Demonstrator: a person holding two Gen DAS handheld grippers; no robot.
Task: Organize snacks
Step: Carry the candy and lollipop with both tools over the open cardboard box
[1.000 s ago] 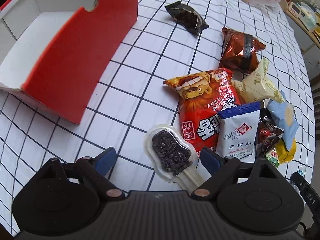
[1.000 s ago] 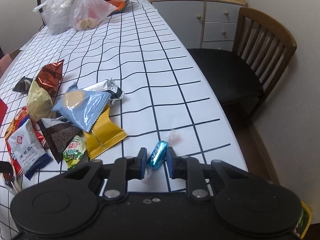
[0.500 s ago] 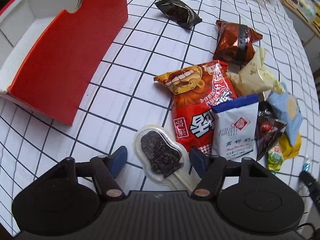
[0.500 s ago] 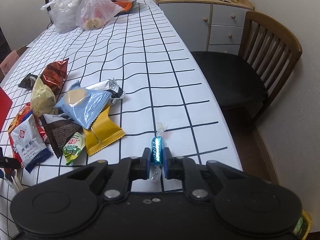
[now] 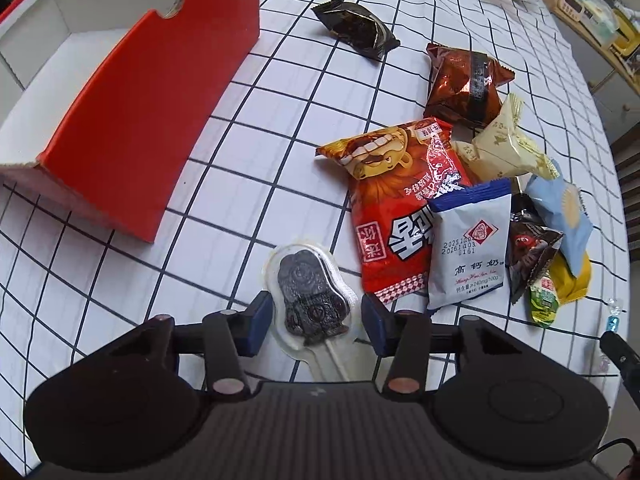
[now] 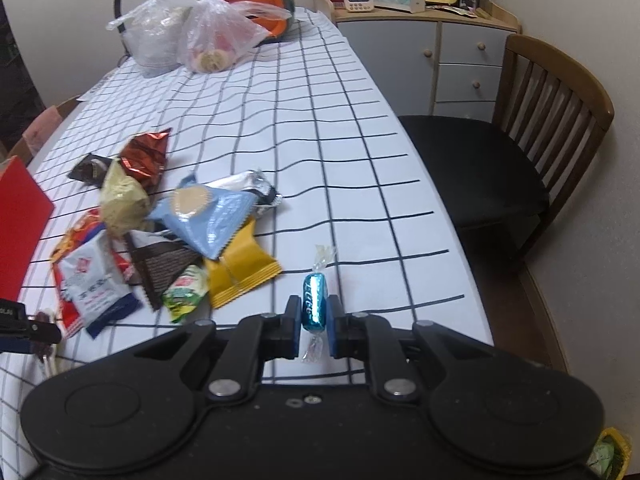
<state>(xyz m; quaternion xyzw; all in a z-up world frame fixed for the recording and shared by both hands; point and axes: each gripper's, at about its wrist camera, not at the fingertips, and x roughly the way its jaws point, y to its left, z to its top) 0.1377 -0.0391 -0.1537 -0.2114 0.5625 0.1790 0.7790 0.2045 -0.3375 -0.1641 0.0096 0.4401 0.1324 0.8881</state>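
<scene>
My left gripper (image 5: pixel 316 322) has its jaws on both sides of a dark chocolate lollipop (image 5: pixel 310 294) in a clear wrapper lying on the checked tablecloth; the left pad touches its edge, the right pad stands a little apart. My right gripper (image 6: pixel 314 320) is shut on a blue foil candy (image 6: pixel 314 300) and holds it just above the cloth. A red and white open box (image 5: pixel 132 92) stands to the left. A pile of snack packets lies between the grippers, among them a red bag (image 5: pixel 396 200) and a white and blue packet (image 5: pixel 468 248).
A dark packet (image 5: pixel 356 28) and a brown foil packet (image 5: pixel 464 80) lie farther back. Plastic bags (image 6: pixel 200 36) sit at the table's far end. A wooden chair (image 6: pixel 532 140) and a cabinet (image 6: pixel 436 56) stand beyond the table's right edge.
My left gripper's jaws have closed in around the lollipop. My right gripper has shut on the blue candy and lifted it slightly.
</scene>
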